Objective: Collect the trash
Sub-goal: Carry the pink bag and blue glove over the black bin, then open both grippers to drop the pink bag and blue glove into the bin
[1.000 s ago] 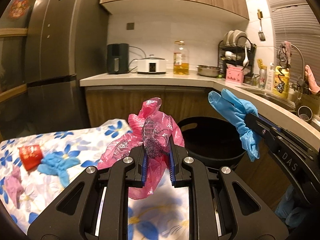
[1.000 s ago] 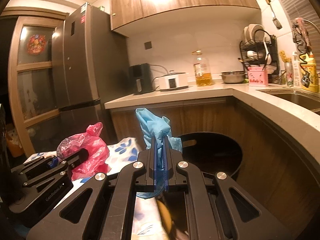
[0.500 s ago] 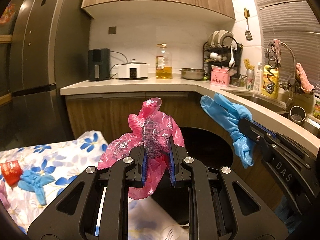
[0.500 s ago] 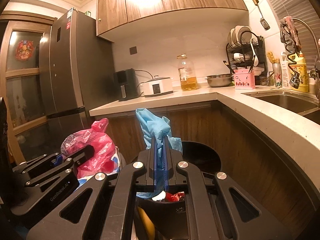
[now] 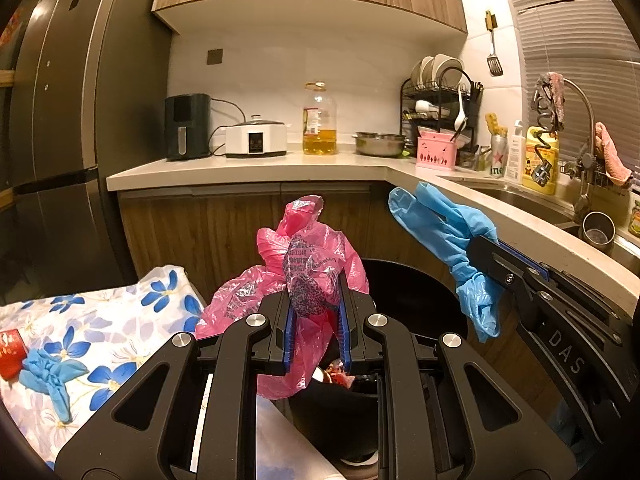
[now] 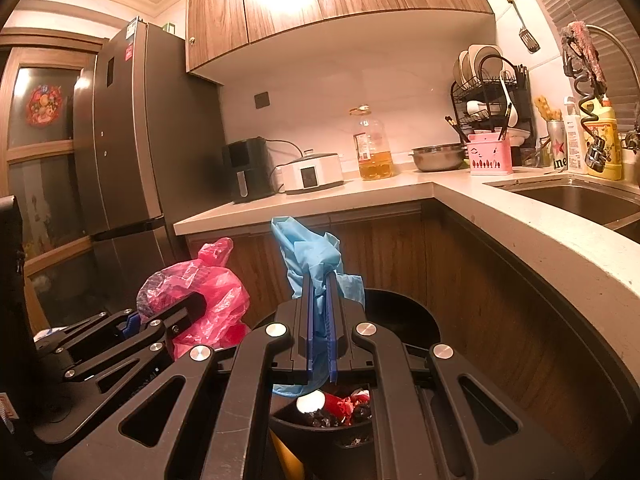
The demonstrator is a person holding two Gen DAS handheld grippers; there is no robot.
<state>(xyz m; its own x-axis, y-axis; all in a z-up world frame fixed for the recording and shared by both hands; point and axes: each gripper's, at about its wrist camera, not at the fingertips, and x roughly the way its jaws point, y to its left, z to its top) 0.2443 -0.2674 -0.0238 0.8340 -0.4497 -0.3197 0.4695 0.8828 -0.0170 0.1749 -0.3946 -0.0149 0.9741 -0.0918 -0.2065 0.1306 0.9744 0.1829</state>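
Observation:
My left gripper (image 5: 313, 300) is shut on a crumpled pink plastic bag (image 5: 296, 276) and holds it over the near rim of a black trash bin (image 5: 416, 300). The bag also shows in the right wrist view (image 6: 200, 296). My right gripper (image 6: 319, 292) is shut on a blue rubber glove (image 6: 312, 256), above the open bin (image 6: 400, 316), which holds trash. The glove also shows in the left wrist view (image 5: 452, 240), right of the bag.
A table with a blue-flowered cloth (image 5: 120, 328) stands left of the bin, with a second blue glove (image 5: 52, 372) and a red can (image 5: 10, 352) on it. A wooden cabinet front and curved countertop (image 6: 540, 240) wrap around behind and right of the bin. A fridge (image 5: 72, 140) stands at the left.
Both grippers have moved right, away from the table and over the bin, each still holding its item. The bin's contents now show under the right gripper.

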